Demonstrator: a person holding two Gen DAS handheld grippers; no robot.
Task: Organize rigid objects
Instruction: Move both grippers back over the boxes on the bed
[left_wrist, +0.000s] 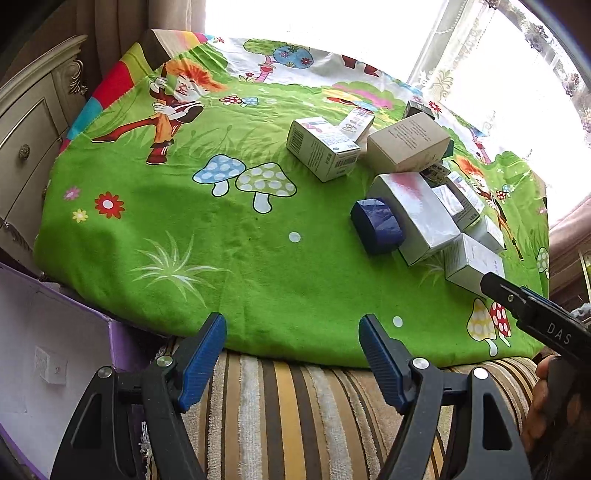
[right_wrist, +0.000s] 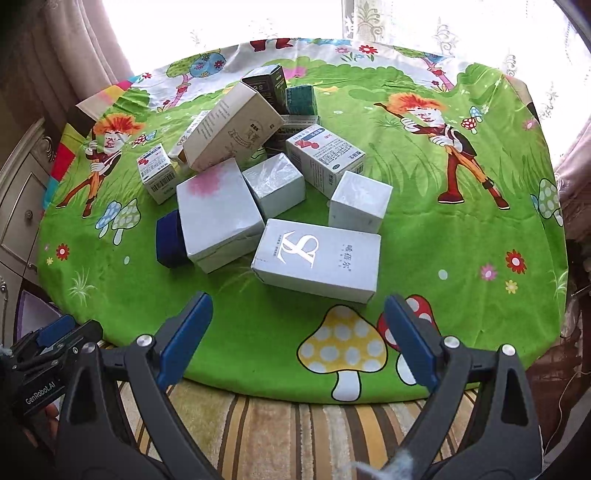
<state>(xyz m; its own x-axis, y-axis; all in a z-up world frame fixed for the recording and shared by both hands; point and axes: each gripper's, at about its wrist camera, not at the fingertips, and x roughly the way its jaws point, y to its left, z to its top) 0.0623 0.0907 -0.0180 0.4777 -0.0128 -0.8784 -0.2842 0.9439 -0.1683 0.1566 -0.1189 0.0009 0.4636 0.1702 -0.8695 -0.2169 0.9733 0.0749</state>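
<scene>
On green cloth (right_wrist: 424, 229), jumbled white cartons (right_wrist: 317, 258).

Bright curtained window (right_wrist: 229, 22), cream carved dresser (left_wrist: 33, 122), striped upholstery (left_wrist: 295, 417) below.

Both the left gripper (left_wrist: 291, 354) and the right gripper (right_wrist: 297, 338) have black plastic arms, ribbed blue pads on the fingers, and silver screws just behind them.

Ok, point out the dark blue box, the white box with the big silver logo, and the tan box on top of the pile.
dark blue box (left_wrist: 377, 225), left wrist view, top face.
white logo box (right_wrist: 317, 258), right wrist view, top face.
tan box (right_wrist: 232, 129), right wrist view, upper face.
</scene>
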